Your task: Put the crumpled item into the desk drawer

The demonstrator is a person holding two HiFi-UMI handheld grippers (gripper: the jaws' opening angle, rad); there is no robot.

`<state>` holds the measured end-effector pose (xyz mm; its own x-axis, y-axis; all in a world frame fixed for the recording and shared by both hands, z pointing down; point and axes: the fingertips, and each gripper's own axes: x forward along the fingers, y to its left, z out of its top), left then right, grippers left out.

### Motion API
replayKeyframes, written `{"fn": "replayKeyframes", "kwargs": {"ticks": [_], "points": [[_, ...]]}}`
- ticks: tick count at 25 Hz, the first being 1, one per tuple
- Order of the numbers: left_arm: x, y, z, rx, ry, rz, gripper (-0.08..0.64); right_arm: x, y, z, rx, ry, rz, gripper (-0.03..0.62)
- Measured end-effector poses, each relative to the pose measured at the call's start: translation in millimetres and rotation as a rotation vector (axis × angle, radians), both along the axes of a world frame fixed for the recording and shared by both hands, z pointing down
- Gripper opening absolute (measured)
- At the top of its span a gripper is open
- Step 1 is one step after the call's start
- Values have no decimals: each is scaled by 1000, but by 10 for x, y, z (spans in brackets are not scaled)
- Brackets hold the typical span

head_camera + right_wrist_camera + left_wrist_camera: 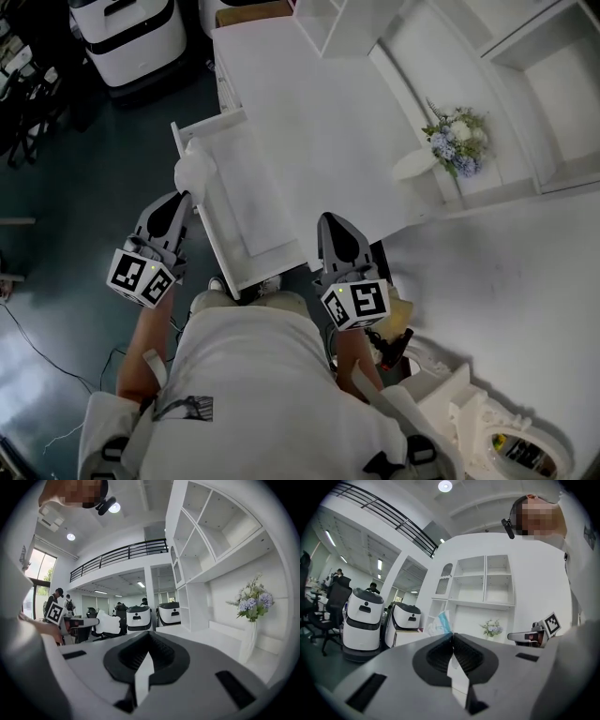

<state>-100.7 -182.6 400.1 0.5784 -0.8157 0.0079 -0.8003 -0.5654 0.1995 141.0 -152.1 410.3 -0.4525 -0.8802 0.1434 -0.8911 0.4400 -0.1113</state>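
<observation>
The crumpled white item (194, 169) with a bit of blue sticks out from the tip of my left gripper (182, 204), which is shut on it. It hangs at the left wall of the open white desk drawer (246, 202), just outside the rim. In the left gripper view the item (439, 623) shows above the closed left gripper (452, 635). My right gripper (334, 228) is shut with nothing in it, at the desk's front edge to the right of the drawer. In the right gripper view the right gripper (151, 634) has its jaws together, and the item (110, 623) shows off to the left.
The white desk (328, 122) carries a vase of flowers (457, 141) and open shelves (553, 84) at the back. Two white wheeled robots (131, 37) stand on the dark floor beyond the drawer. Office chairs (28, 84) are far left; white moulded parts (487, 422) lie at the lower right.
</observation>
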Motion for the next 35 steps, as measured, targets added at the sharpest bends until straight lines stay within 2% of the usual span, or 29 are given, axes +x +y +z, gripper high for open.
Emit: {"fn": "replayKeyframes", "kwargs": {"ticks": [7, 16, 20, 24, 30, 35], "points": [[128, 62, 169, -59, -4, -2, 17, -45, -135, 207, -37, -30, -50, 9], [359, 31, 722, -168, 32, 44, 16, -130, -213, 430, -93, -17, -97, 9], [586, -56, 1138, -263, 39, 122, 17, -129, -236, 498, -107, 0, -104, 9], [847, -151, 1598, -371, 1, 228, 17, -67, -256, 529, -113, 5, -96, 9], [987, -387, 2132, -473, -70, 268, 15, 156, -294, 568, -124, 6, -63, 9], [1096, -585, 2527, -597, -80, 268, 16, 352, -325, 635, -136, 4, -37, 9]]}}
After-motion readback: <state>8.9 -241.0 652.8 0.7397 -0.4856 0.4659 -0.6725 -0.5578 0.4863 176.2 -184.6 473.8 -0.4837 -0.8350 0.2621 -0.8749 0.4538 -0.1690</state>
